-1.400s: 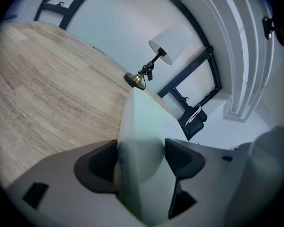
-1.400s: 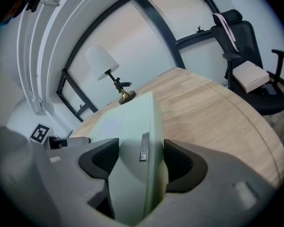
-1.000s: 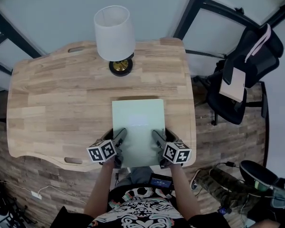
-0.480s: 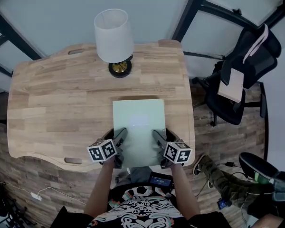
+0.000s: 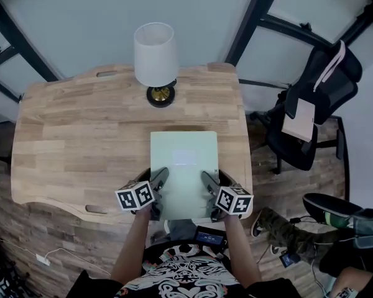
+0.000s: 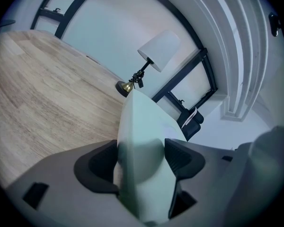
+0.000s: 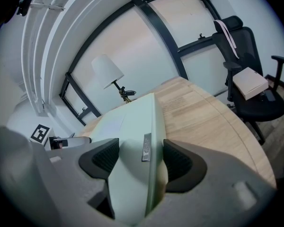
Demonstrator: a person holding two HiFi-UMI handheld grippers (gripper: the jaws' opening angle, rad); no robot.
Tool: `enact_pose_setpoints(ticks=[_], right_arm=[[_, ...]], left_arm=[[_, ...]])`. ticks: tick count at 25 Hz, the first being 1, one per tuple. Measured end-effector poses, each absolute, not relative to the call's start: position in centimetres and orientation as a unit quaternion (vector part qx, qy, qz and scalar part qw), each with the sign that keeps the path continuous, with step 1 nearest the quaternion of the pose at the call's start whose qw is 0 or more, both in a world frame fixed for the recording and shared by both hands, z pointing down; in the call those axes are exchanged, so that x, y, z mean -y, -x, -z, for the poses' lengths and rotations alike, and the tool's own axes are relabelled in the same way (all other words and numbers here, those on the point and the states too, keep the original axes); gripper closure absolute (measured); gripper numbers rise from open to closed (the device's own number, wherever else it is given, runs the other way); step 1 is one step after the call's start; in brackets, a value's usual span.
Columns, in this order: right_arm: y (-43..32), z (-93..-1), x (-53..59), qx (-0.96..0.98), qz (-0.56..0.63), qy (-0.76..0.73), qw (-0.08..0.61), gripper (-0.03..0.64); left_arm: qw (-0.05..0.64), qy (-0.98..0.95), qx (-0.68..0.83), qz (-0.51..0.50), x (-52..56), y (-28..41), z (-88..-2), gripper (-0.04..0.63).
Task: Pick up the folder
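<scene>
A pale green folder [image 5: 184,166] lies flat over the near middle of the wooden desk [image 5: 81,141], its near edge past the desk's front. My left gripper [image 5: 158,180] is shut on the folder's near left edge. My right gripper [image 5: 208,182] is shut on its near right edge. In the left gripper view the folder [image 6: 142,150] fills the space between both pads. In the right gripper view the folder [image 7: 132,141] sits clamped between the jaws, a small metal clip [image 7: 146,147] on its edge.
A table lamp with a white shade [image 5: 155,53] and brass base [image 5: 161,95] stands at the desk's far middle. A black office chair [image 5: 311,113] holding a flat box [image 5: 298,119] is to the right. Another person's legs and shoes [image 5: 280,238] are on the floor at right.
Both grippers stay clamped on the folder's near corners. The head view has shifted slightly, so the desk and folder sit a little lower and to the right. The person at right has moved.
</scene>
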State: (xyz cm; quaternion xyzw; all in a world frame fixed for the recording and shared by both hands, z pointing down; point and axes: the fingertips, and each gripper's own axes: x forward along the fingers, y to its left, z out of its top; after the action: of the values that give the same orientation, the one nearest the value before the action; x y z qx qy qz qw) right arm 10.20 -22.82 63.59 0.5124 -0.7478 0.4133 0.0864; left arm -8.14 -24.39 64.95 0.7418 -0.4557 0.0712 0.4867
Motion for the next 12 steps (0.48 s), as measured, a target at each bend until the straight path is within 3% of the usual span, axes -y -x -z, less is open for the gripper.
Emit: enact_pose_setpoints(ticks=[12], right_arm=[[-10.1,-59.4,20.9,0.763,-0.387,-0.514,0.057,0.336]], left_arm=[[0.446,-0.765,0.463,-0.051,22.7,8.3,-60.1,0.299]])
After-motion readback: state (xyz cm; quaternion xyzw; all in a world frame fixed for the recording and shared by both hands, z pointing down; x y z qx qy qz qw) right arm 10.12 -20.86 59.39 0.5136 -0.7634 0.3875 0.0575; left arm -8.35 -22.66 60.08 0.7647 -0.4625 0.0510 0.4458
